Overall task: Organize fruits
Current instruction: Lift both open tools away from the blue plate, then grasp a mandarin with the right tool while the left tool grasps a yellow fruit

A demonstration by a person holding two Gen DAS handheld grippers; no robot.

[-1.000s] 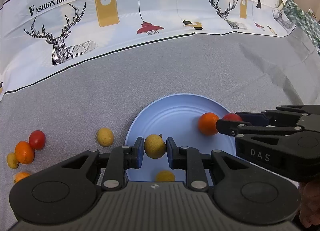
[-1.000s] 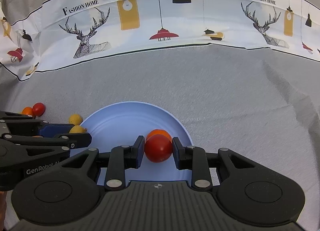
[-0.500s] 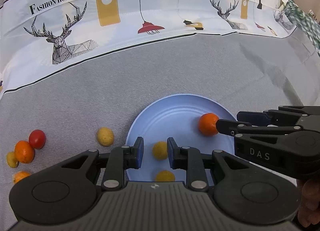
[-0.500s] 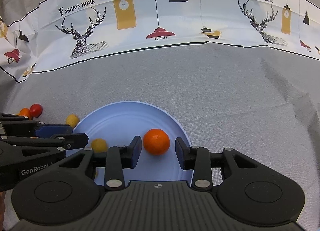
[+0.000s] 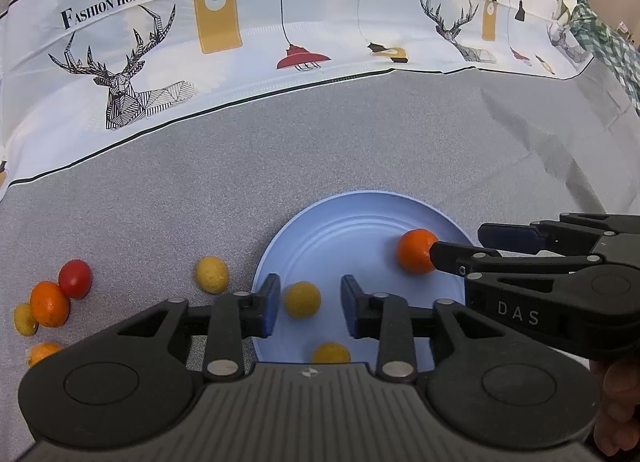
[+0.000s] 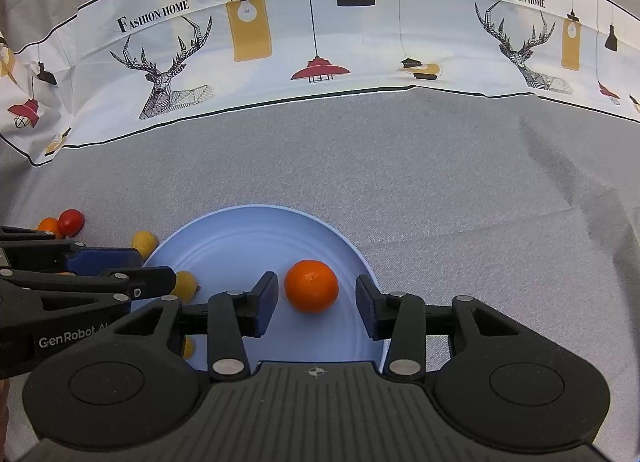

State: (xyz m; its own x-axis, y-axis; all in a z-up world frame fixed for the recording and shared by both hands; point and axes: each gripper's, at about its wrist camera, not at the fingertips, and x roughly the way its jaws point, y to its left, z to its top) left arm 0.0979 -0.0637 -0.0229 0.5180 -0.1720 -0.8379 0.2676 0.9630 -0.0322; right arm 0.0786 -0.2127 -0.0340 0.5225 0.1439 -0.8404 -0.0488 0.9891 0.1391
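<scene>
- While both claws hang over the blue plate, their jaws are opening and pinch nothing.
- The left gripper has a yellow fruit lying loose on the plate between its spread jaws.
- The right gripper has an orange lying loose on the plate between its spread jaws.
- I think this is the letting-go step.
- More fruit waits on the grey cloth: a red tomato and another yellow fruit.
- Next, I think a claw must go there, open wide.
</scene>
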